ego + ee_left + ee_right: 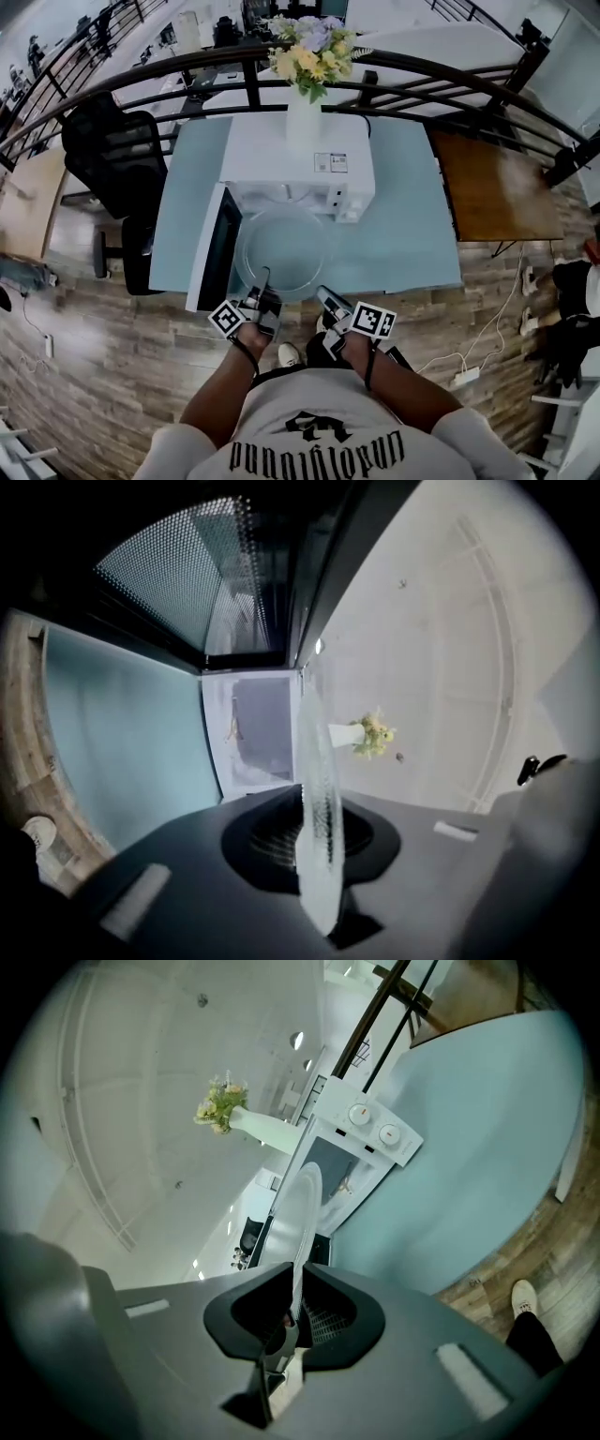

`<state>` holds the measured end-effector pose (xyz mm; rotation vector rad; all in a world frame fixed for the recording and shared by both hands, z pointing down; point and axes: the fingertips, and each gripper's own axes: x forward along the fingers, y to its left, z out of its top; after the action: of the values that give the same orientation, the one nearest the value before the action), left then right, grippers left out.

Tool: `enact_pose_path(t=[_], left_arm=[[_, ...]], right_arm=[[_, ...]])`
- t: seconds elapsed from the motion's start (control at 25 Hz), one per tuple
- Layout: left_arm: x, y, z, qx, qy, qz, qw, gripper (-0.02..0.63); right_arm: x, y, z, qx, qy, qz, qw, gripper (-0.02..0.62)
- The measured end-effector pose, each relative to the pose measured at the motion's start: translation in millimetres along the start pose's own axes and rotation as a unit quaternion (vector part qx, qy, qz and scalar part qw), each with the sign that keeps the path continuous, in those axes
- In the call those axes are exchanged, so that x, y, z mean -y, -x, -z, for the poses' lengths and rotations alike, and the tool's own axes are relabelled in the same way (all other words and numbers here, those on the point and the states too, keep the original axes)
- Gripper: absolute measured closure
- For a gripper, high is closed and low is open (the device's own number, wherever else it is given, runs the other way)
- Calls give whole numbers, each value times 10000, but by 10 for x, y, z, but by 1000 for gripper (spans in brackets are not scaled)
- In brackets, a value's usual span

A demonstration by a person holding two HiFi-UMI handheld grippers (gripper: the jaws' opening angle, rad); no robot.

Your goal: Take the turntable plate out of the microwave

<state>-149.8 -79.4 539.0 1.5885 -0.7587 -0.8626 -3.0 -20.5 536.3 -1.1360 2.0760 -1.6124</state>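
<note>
Turntable plate (281,246), a clear round glass disc, is held only at its near rim: the left hand-held gripper (263,284) has its jaws clamped on that rim, and the right hand-held gripper (324,298) is closed on the same rim just beside it. The disc juts out ahead of both, roughly level, and looks almost clear of the oven. Since all its weight hangs beyond two thin bites on smooth glass, I judge the main danger to be the far side drooping or the rim sliding out of the jaws. The wooden plank floor (122,366) under the grippers would likely shatter it. If the hands drift apart or tilt unevenly, the glass could twist free. Just left of the left gripper stands the open dark-windowed door (217,251), easy to clip. Further ahead, the plate's far rim could catch the white microwave (300,155), and a knock might rock the white vase of yellow flowers (305,111) on top
</note>
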Motion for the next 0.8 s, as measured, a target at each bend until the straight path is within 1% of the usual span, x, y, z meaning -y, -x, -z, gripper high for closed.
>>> enact_pose_path(t=[0.12,0.32,0.44,0.68,0.8], left_arm=[[74,131,101,-106,16,44,9999,526],[279,249,287,-212,90,239,9995,526],[350,317,395,-227,61,231,9995,526],[567,365,687,-85,97,312,9994,526],[661,405,867,23,32,276,9996,526]], right_arm=[[-68,168,110,123,39,8,9999,563],[-154,421,222,237,97,-14,9997,563],[-208,576,241,244,168,-71,9995,561],[-275,915,165,147,333,-225,9991,561],[-292,1127,118,87,364,-297,9989,561]])
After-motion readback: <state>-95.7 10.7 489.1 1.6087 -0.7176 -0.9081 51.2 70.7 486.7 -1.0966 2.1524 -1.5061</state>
